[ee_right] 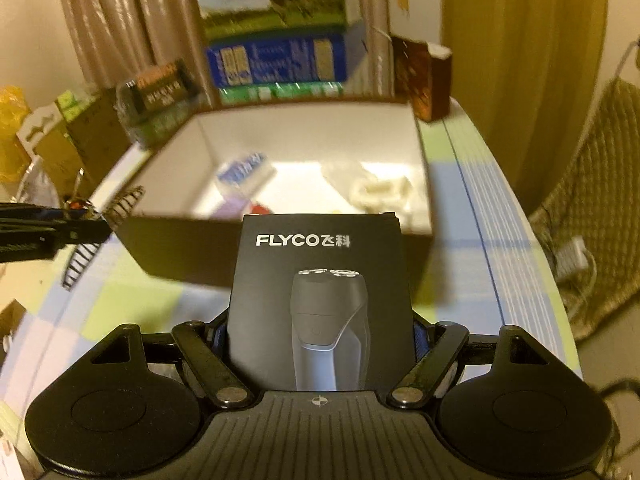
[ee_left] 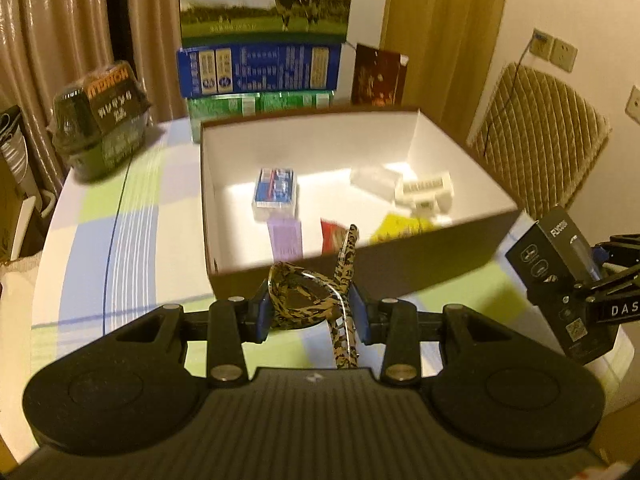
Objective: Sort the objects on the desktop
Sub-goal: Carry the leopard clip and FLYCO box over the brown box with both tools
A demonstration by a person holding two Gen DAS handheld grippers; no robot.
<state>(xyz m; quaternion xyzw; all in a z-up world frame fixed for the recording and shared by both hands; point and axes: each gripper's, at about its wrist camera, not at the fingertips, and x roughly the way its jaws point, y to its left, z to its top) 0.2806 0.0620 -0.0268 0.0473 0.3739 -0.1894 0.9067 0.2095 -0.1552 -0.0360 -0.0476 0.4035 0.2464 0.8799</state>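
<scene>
Left gripper [ee_left: 312,312]: found closed on folded leopard-print glasses [ee_left: 308,300], pads pressing from both sides.
Glasses axis: frame lying crosswise between the jaws; one temple arm sticking up and forward toward the box.
Right gripper [ee_right: 320,328]: found clamped wide on the black shaver box [ee_right: 320,300], gripped at its near end.
Shaver box axis: long axis running straight out ahead of the jaws, far end overlapping the near wall of the open cardboard box [ee_right: 280,256].
Open cardboard box: seated on the checked tablecloth [ee_left: 120,220], directly ahead of and below both grippers; already held a blue card pack [ee_left: 276,192], white plastic pieces [ee_left: 420,192], a purple item [ee_left: 285,238] and red and yellow packets.
Key relation: both loads carried clear of the table, short of the near wall; interior lay forward and down.
Nearer hand: judged roughly equal; left load slightly closer to the near-left corner.
Risk: protruding temple arm judged liable to snag the wall.
</scene>
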